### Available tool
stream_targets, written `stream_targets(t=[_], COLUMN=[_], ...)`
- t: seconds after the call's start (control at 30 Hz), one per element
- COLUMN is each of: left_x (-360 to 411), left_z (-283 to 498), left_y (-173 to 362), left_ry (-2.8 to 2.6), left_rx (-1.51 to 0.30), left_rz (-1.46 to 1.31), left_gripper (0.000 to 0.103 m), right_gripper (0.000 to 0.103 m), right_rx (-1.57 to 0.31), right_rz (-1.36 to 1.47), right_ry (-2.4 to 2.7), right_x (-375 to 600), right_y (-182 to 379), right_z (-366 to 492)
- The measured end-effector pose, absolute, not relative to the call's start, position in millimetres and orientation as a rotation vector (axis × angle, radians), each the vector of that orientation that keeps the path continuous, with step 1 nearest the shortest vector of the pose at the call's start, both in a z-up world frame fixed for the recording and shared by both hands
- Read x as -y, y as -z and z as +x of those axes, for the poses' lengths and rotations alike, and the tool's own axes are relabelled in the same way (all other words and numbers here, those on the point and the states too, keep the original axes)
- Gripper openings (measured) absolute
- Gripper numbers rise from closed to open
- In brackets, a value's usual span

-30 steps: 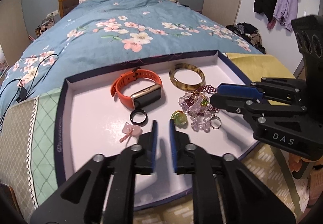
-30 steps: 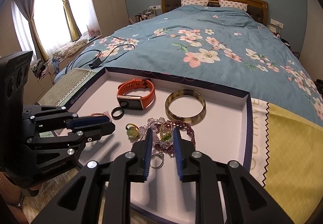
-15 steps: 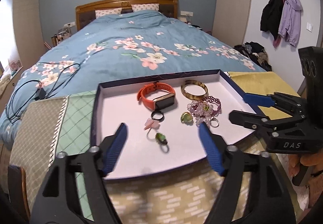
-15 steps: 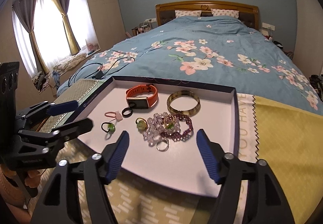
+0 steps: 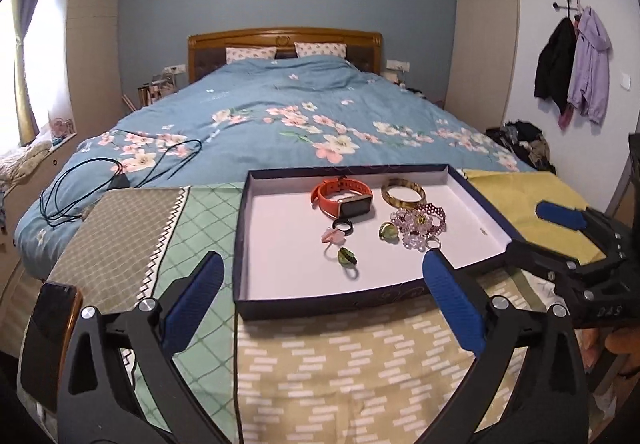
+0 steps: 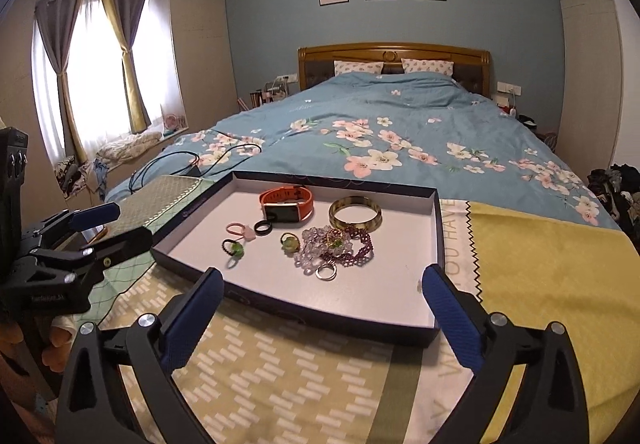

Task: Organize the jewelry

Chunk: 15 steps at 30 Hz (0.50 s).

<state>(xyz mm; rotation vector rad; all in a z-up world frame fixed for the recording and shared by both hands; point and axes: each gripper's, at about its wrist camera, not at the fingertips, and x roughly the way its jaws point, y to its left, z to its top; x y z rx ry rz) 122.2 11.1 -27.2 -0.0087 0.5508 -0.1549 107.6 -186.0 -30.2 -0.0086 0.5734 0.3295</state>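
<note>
Jewelry all in tray [image 5: 476, 200] at bed foot: watch [image 5: 344, 198], bangle [image 5: 402, 193], bead tangle [image 5: 420, 225], rings loose nearby; best to take one piece at a time, tangle last. Both pulled back short of tray, angled down: left hand-held gripper [image 5: 322, 298] and right hand-held gripper [image 6: 320, 308] just opened wide, empty.

Orange watch [image 5: 342, 196] in a white-lined navy tray [image 5: 280, 300]; blue floral duvet [image 5: 288, 116].
</note>
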Motion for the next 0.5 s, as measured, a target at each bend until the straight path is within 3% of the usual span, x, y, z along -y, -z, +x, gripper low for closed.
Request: stream_targets(t=[0.5], left_x=[-20], left_z=[56], left_y=[7], left_ry=[0.106], left_rx=[-0.367], left_rz=[-0.012], left_gripper=[0.098], right_gripper=[0.096], right_rx=[-0.39], right_rz=[-0.019], right_ry=[-0.259], right_x=[186], right_y=[17], right_z=[47])
